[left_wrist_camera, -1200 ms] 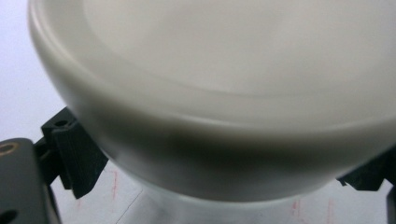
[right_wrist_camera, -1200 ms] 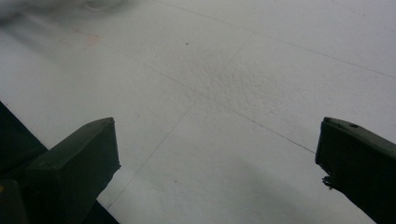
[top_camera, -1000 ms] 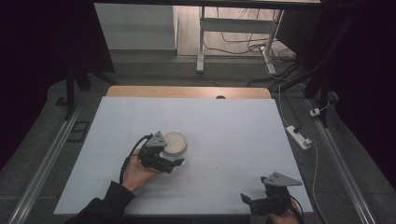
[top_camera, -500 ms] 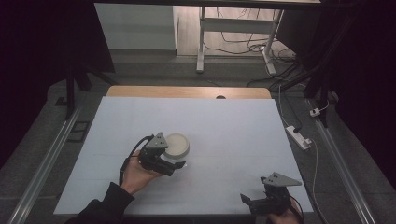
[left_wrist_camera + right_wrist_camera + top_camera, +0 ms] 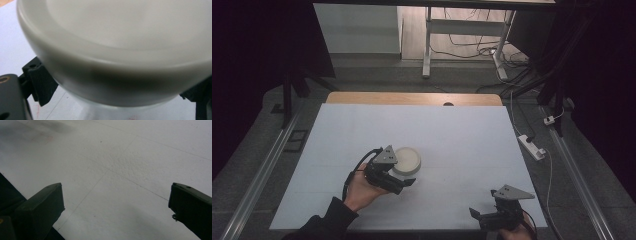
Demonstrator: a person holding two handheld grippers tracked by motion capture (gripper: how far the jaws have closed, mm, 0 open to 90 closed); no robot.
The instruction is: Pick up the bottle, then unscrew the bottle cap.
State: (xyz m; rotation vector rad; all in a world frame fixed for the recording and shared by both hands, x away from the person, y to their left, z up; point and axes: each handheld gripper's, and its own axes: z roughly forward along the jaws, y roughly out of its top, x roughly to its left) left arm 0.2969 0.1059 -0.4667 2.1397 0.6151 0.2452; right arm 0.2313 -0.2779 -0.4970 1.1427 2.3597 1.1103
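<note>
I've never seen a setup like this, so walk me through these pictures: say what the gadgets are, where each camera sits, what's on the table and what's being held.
A person at a table holds a hand-held two-jaw gripper in each hand; there is no robot arm. The high view looks down from above the person's side. In it, the left gripper is closed around a white round container standing on the white table cover. The left gripper view comes from a camera on that tool: the container looms close and blurred, with a black jaw on either side of it. The right gripper waits near the table's front edge; the right gripper view shows its jaws wide apart over bare cover, holding nothing.
</note>
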